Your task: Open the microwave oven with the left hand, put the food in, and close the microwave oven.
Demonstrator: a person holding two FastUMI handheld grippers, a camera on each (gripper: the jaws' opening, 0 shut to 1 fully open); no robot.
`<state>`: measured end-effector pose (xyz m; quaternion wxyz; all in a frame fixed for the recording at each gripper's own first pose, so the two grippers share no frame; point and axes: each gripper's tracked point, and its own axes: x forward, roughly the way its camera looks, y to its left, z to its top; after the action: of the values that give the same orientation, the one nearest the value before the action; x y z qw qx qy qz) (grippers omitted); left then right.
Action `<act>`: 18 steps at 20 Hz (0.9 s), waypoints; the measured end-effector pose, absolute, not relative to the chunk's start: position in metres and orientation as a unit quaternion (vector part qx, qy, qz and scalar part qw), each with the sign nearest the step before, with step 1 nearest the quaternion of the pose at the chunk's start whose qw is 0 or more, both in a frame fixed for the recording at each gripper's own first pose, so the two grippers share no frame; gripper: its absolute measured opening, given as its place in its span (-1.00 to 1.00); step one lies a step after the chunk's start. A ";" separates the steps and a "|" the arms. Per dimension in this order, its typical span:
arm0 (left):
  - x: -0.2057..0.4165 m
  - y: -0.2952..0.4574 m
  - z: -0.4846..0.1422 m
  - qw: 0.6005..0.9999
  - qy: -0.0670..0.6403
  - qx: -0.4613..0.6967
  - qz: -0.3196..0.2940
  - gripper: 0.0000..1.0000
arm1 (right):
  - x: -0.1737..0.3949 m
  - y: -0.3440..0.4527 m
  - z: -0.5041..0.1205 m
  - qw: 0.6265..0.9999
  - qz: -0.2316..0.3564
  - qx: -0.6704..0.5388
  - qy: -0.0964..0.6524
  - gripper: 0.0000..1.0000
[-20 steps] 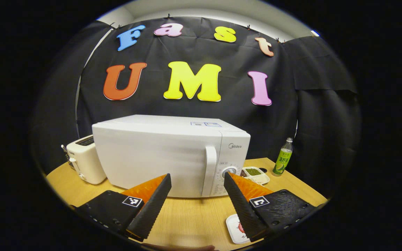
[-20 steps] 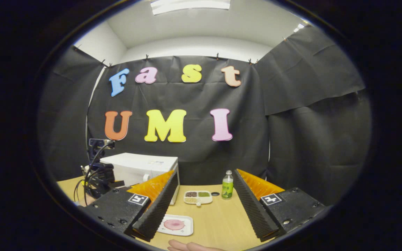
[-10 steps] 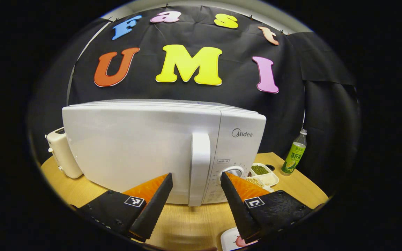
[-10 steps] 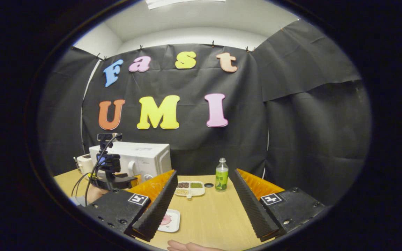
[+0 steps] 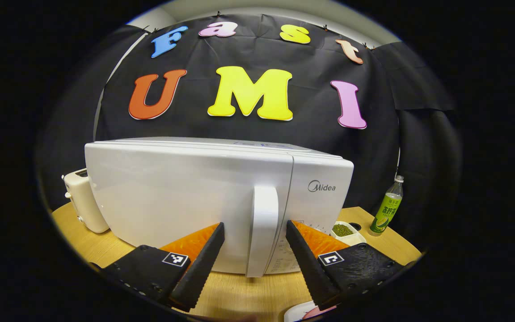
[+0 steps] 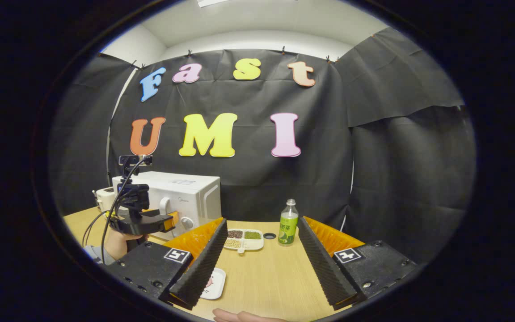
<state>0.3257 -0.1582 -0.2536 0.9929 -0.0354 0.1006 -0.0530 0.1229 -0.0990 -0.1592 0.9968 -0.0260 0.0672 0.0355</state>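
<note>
White and glossy, the boxy microwave oven [image 5: 204, 197] stands on the light wooden worktop [image 5: 248, 295] with its door shut, the upright white bar handle [image 5: 262, 230] running down the door's right edge beside the control panel. The left gripper [image 5: 255, 243] has its jaws apart, one on either side of that handle, neither finger visibly pressing on it. In the right gripper view the same left gripper [image 6: 148, 219] is seen from the side, held by a hand [image 6: 119, 241] right at the oven's front.

The right gripper [image 6: 259, 250] hangs over open worktop with its jaws wide apart and nothing between them. Just beside its left finger lies a small white rectangular plate with pink food [image 6: 213, 283]. Beyond the jaws sit a white divided dish of beans [image 6: 244, 239] and a green plastic bottle [image 6: 288, 222], near the back edge. Left of the oven stands a cream toaster [image 5: 81, 201], close to the worktop's curved rim.
</note>
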 end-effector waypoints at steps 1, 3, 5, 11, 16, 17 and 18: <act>0.326 -0.158 -0.254 0.993 0.101 -0.038 -0.052 0.80 | 0.126 -0.097 -0.160 0.997 0.039 -0.026 0.068 0.90; 0.326 -0.157 -0.254 0.993 0.100 -0.042 -0.051 0.76 | 0.129 -0.095 -0.161 0.996 0.043 -0.027 0.068 0.90; 0.326 -0.159 -0.257 0.991 0.106 -0.060 -0.056 0.34 | 0.131 -0.095 -0.163 0.996 0.044 -0.029 0.069 0.90; 0.320 -0.166 -0.255 0.992 0.103 -0.024 -0.074 -0.53 | 0.138 -0.104 -0.172 0.996 0.035 -0.035 0.081 1.00; 0.323 -0.167 -0.255 0.992 0.095 -0.022 -0.075 -0.90 | 0.145 -0.109 -0.178 0.995 0.032 -0.040 0.085 0.90; 0.320 -0.167 -0.256 0.992 0.097 -0.025 -0.080 -0.90 | 0.148 -0.109 -0.180 0.995 0.032 -0.039 0.085 0.90; 0.318 -0.167 -0.252 0.992 0.087 -0.027 -0.088 -0.90 | 0.150 -0.109 -0.181 0.995 0.033 -0.038 0.086 0.90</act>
<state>0.3181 -0.1671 -0.2522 0.9920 -0.0270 0.0867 -0.0876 0.1497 -0.1088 -0.1809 0.9951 -0.0378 0.0857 0.0327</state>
